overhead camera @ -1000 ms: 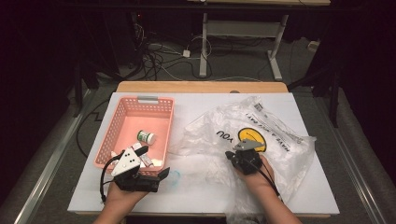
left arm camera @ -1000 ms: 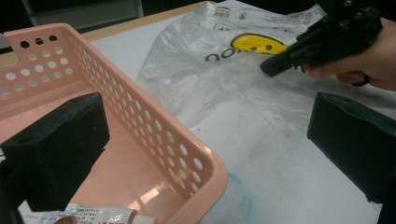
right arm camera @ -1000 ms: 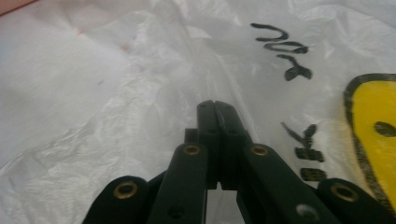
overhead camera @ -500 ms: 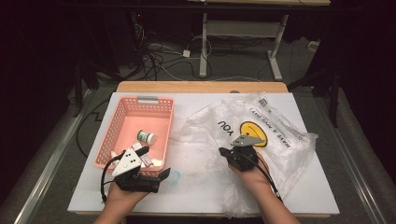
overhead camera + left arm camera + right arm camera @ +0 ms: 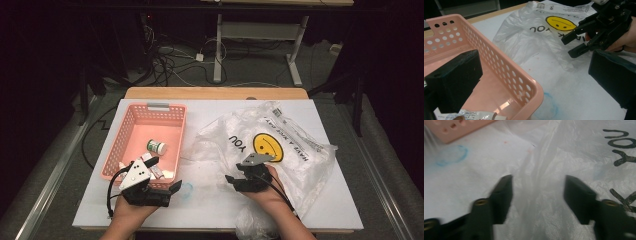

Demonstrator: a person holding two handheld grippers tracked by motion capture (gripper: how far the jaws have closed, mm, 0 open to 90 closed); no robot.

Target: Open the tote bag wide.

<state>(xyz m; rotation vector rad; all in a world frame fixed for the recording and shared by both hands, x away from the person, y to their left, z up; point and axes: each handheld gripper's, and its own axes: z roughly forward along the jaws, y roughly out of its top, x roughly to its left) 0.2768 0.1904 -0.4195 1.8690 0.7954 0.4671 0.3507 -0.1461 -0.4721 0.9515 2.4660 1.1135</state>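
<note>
Centrally on the white table [image 5: 330,205] lies a crumpled, see-through plastic bag [image 5: 300,150], spread from the middle toward the right edge, its folds catching the light. Printed on it are a yellow smiley face [image 5: 267,146] and black lettering: "YOU" reads clearly in the high view, and a line along the bag's right side appears to say "HAVE A NICE DAY", with smaller print near the top too fine to read. To the left sits a pink perforated basket [image 5: 131,131] holding a small white jar with a green label [image 5: 157,147] and a tube [image 5: 477,115] at its near end, the writing on both too small to make out. A faint blue ring mark [image 5: 186,190] stains the table just beside the basket's near right corner. The right gripper [image 5: 234,181] rests over the bag's near left part, jaws parted with a ridge of plastic running between them, not pinched. The left gripper [image 5: 162,172] sits at the basket's near corner, jaws spread wide, one inside the basket and one outside, holding nothing.
</note>
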